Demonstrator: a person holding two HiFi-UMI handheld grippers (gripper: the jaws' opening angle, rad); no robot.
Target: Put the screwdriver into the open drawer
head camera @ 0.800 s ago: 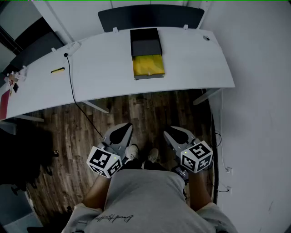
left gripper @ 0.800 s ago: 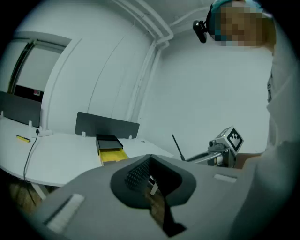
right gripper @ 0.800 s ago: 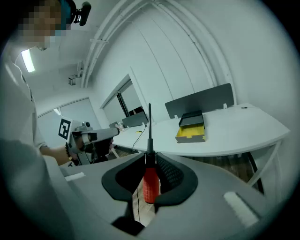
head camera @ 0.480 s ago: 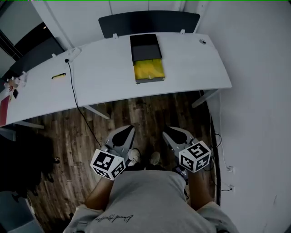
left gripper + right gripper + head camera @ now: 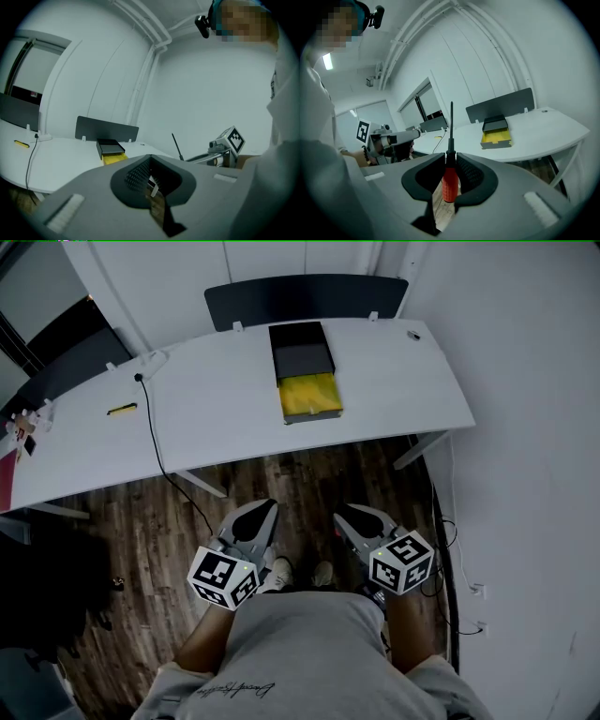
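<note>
Screwdriver [image 5: 449, 180] first: it is in the right claw [image 5: 450, 161], low in the middle of the right gripper view. The jaws are narrowed onto the dark collar where the red handle meets the shaft. The handle hangs below the pads and the thin dark shaft stands upright above them, reaching toward the upper middle of the frame.

It looks light and fully rigid, so weight should be no trouble. The handle looks like smooth plastic, and a round one, so I judge it could roll or pivot between the pads if the claw tilts sharply. The textured pads should help against that. A hold lower down, around the thick part of the handle, would probably be steadier than this one near the collar. The shaft tip is the part likely to catch on the drawer's edge.

By looks, it has a short, stout, bright red handle, a black neck, and a long slim shaft.

The left claw [image 5: 151, 156] has its jaws together with nothing between them.

The open drawer [image 5: 309, 396], lined yellow, juts from a black box [image 5: 300, 343] on the white table [image 5: 216, 409] in the upper middle of the head view, well apart from both claws.
</note>
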